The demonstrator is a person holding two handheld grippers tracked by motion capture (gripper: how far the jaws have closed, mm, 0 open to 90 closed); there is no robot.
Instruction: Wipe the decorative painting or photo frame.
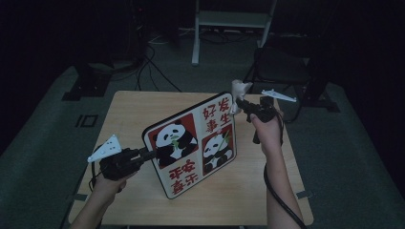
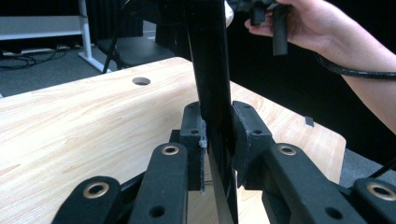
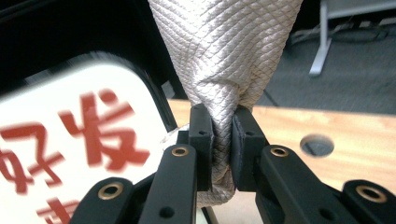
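A flat panda board, white with red characters and two panda pictures, stands tilted on edge above the wooden table. My left gripper is shut on the board's left edge; in the left gripper view the dark edge of the board rises between the jaws of my left gripper. My right gripper is at the board's top right corner, shut on a beige cloth. In the right gripper view the quilted cloth bunches between the pads of my right gripper, with the board just left.
The table has a round cable hole near its far edge. Beyond the table are a dark chair, a white desk frame and cables on the floor. The right hand's cable trails off the table's near right corner.
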